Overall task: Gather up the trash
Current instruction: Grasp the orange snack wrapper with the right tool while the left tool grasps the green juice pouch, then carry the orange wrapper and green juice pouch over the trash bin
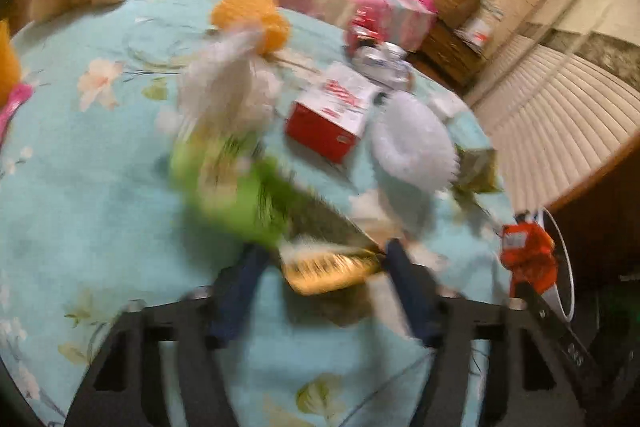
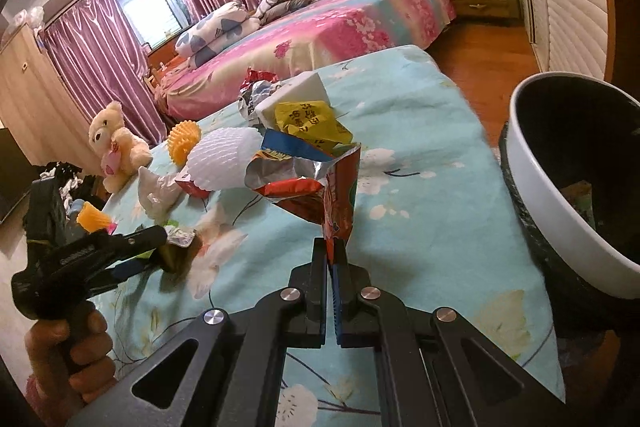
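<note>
On the near side lies one blue floral bed (image 2: 420, 195), with one pink bed (image 2: 320, 39) beyond it. One white bin (image 2: 560, 211) stands at the right edge. Trash sits mid-bed: two white foam nets (image 2: 224, 159), two orange nets (image 2: 184, 141), one red box (image 1: 332, 119), one yellow wrapper (image 2: 308, 123). One teddy (image 2: 116, 147) sits far left. Pressed together, the right gripper (image 2: 333, 259) pinches one red snack bag (image 2: 324, 187), lifted near the bin. Partly spread, the left gripper (image 1: 320, 259) straddles a gold-green wrapper (image 1: 332, 267); blur hides any contact.
</note>
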A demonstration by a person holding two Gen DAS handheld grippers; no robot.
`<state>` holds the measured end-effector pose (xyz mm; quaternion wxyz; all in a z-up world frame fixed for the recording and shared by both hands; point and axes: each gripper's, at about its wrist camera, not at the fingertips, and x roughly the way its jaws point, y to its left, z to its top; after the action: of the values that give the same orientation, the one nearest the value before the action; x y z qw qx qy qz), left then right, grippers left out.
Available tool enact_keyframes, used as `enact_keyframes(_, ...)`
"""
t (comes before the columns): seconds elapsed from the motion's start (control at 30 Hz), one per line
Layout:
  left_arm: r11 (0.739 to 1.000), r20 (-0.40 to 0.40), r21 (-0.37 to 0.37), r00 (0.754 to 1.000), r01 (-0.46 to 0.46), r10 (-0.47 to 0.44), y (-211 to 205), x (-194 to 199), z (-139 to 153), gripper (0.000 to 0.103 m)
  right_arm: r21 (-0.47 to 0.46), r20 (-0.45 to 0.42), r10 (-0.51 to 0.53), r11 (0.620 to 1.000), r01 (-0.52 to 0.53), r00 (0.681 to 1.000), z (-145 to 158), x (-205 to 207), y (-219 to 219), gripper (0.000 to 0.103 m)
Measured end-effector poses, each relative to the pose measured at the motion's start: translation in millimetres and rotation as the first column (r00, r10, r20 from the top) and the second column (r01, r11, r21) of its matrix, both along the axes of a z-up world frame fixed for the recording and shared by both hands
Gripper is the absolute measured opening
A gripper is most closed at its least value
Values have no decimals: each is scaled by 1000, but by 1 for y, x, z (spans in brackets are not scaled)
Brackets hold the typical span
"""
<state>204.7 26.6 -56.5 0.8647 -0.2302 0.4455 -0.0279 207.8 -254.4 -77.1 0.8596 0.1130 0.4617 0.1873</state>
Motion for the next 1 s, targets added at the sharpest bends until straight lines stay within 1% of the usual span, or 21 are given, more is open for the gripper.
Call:
enact_keyframes(0.03, 999, 4, 2, 999, 32, -32, -4, -3, 0, 30, 1, 1, -4, 1000, 4, 1000, 1, -1, -2, 2)
enact_keyframes(0.1, 998, 17, 40, 998, 53, -54, -10, -7, 1, 30, 4, 2, -13, 1000, 13, 1000, 2, -3, -6, 2)
enact_keyframes(0.17, 994, 27, 52, 995, 91, -93, -17, -13, 1, 30, 7, 3, -21, 1000, 21, 1000, 3, -5, -10, 2)
enact_keyframes(0.37, 984, 56, 68, 984, 165, -168, -28, -27, 7, 29, 11, 14, -40, 999, 40, 999, 9, -10, -20, 2)
enact_keyframes(0.5, 973, 85, 86, 971, 216, -223, -43, -33, 17, 29, 15, 21, -52, 999, 52, 998, 12, -12, -26, 2)
enact_keyframes(0.6, 963, 98, 84, 959, 258, -265, -51, -36, 24, 29, 15, 23, -66, 998, 66, 998, 13, -15, -33, 2)
enact_keyframes(0.8, 929, 111, 96, 924, 357, -366, -81, -33, 30, 29, 10, 34, -109, 994, 109, 993, 19, -21, -54, 2)
enact_keyframes(0.97, 887, 115, 109, 881, 449, -460, -112, -24, 32, 29, 1, 44, -152, 988, 152, 987, 26, -24, -78, 2)
enact_keyframes(1.0, 882, 116, 113, 876, 458, -469, -119, -22, 32, 29, -1, 46, -164, 986, 164, 985, 27, -25, -84, 2)
